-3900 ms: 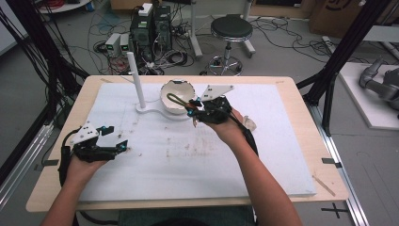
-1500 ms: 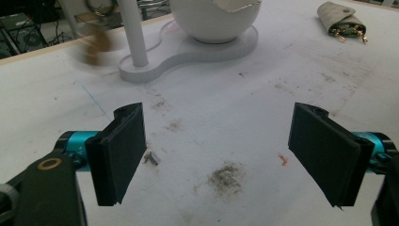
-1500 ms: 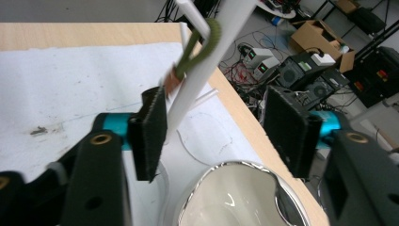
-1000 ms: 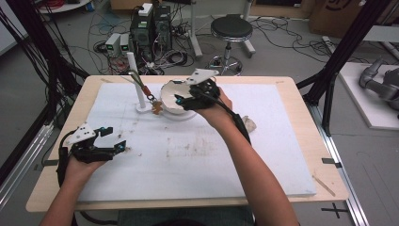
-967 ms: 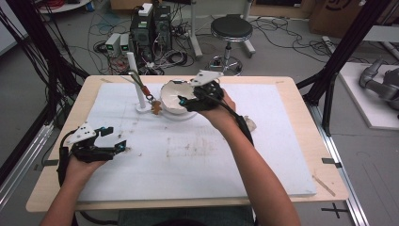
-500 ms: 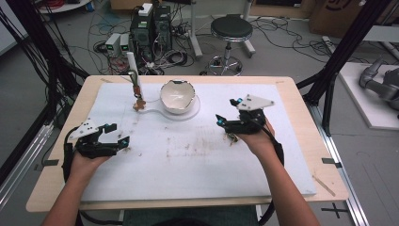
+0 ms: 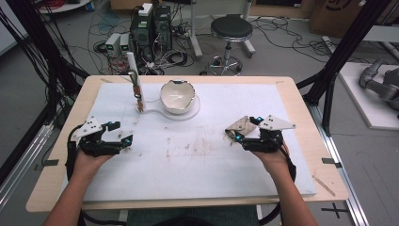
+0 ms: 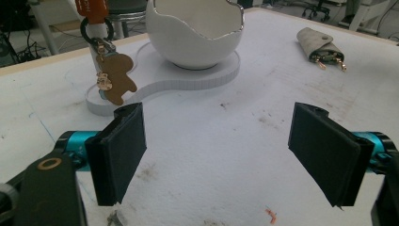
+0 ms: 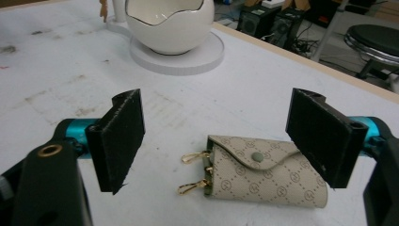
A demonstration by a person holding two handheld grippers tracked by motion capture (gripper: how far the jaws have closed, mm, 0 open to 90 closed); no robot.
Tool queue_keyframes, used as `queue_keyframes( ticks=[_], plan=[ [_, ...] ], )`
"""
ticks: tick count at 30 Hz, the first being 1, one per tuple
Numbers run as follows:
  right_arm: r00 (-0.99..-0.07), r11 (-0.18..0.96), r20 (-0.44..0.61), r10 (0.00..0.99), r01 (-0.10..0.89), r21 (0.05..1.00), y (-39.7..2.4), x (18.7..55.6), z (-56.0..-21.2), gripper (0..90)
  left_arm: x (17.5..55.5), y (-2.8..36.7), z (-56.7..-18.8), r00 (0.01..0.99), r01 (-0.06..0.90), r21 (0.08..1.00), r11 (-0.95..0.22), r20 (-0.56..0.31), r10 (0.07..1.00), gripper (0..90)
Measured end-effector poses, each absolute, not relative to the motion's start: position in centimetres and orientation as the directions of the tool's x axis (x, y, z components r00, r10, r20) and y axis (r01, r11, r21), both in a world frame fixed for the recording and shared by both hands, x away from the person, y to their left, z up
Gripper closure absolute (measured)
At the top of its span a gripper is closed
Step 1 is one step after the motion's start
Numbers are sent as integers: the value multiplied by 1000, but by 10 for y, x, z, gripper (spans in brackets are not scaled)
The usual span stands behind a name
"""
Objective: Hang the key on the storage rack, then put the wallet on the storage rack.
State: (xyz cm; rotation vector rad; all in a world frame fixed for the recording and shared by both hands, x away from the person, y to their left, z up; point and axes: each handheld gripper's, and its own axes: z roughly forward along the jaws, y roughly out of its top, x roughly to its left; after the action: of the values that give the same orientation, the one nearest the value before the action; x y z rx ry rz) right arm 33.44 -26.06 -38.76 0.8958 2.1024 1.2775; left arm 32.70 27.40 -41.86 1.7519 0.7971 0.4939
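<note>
Right tongs [image 7: 236, 137] moved from bowl [image 7: 177, 96], opening over pouch [image 7: 240, 126]

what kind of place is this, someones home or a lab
Most likely a lab or workshop set up for recording, not a home. A black metal frame stands around the wooden table, computer towers sit in a tangle of cables on the bare floor, and a round stool waits behind.

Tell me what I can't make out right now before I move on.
- Egg-shaped bowl: its inside floor, hidden by its own wall in both gripper views; too small in the high view.
- Key pouch: contents, hidden by its snapped flap.
- Gingerbread charm: its stand's top, cut off by the left gripper view's edge.
</note>
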Motion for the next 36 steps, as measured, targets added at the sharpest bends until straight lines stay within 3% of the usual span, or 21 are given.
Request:
queue_keyframes(
  ticks=[21,36],
  plan=[
    [-563,297,-78,823,308,904,-289,339,-398,195,326,267,-418,702,272,944,-188,-61,710,196],
    [-523,273,-69,850,323,906,-310,327,-401,195,336,236,-414,743,258,942,-213,-53,668,196]
  ],
)
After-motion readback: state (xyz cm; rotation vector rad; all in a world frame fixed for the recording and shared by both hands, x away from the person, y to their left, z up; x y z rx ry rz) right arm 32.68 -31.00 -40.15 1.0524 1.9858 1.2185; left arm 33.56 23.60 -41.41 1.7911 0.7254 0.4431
